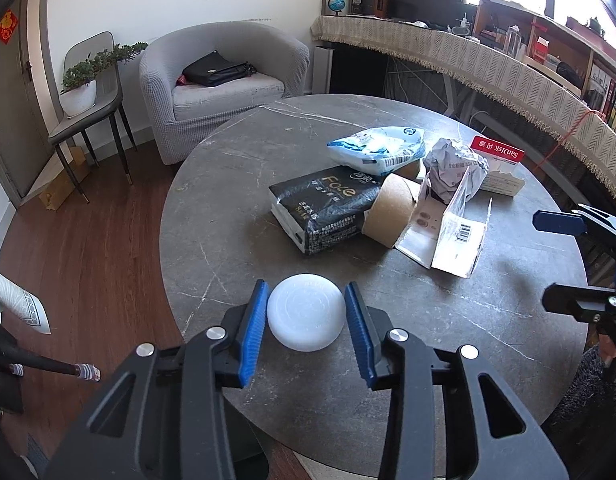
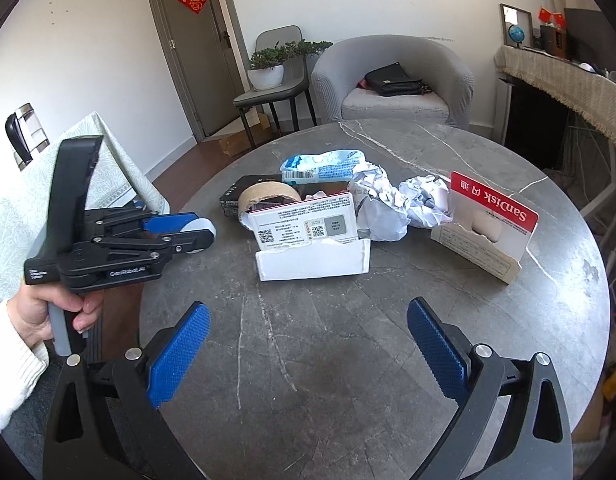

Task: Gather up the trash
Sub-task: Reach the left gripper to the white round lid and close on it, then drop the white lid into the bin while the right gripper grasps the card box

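My left gripper (image 1: 306, 312) is shut on a round white plastic lid (image 1: 305, 312), held between the blue pads above the near edge of the round grey table (image 1: 236, 184); in the right wrist view the left gripper (image 2: 196, 230) shows at the left with the lid (image 2: 203, 227) in it. My right gripper (image 2: 308, 344) is open and empty above the table's near part. Trash lies mid-table: a black tissue pack (image 1: 324, 208), a cardboard tape roll (image 1: 388, 210), a blue-white wrapper (image 1: 378, 148), crumpled paper (image 1: 454, 172), a torn white box (image 1: 456, 236), a red SanDisk card (image 2: 488, 224).
A grey armchair (image 1: 224, 88) with a black bag stands behind the table. A chair with a potted plant (image 1: 84, 88) is at the left. A cloth-covered desk (image 1: 488, 64) runs along the right. A side table with patterned cloth (image 2: 48, 176) is at the left.
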A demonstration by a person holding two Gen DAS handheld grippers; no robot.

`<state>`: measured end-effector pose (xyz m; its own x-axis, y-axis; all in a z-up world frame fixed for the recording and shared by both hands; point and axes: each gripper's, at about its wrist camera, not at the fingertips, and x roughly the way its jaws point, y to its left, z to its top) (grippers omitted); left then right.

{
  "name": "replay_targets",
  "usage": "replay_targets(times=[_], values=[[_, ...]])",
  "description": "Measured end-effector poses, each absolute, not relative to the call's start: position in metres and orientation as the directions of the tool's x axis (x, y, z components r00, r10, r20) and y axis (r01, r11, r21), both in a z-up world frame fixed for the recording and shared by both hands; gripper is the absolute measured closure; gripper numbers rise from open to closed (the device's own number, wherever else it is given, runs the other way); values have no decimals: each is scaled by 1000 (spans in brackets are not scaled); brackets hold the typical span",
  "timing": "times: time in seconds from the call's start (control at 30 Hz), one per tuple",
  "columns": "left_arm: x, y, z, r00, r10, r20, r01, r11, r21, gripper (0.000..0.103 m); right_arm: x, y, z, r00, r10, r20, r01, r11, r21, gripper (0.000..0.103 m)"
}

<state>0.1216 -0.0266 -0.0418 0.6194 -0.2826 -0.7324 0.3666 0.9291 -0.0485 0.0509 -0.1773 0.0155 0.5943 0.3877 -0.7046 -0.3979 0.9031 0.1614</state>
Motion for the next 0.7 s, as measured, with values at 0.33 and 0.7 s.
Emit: replay_targets(times=[0.33,0.7], values=[[106,-16,-13,652,-344,-676,355,926,-130,61,86,-152,8,535,352,-768,-416,901,123,3],[100,19,-5,669,-348,-657,279,937,-212,61,97,-129,-4,518,277,-809,-419,907,43,25]])
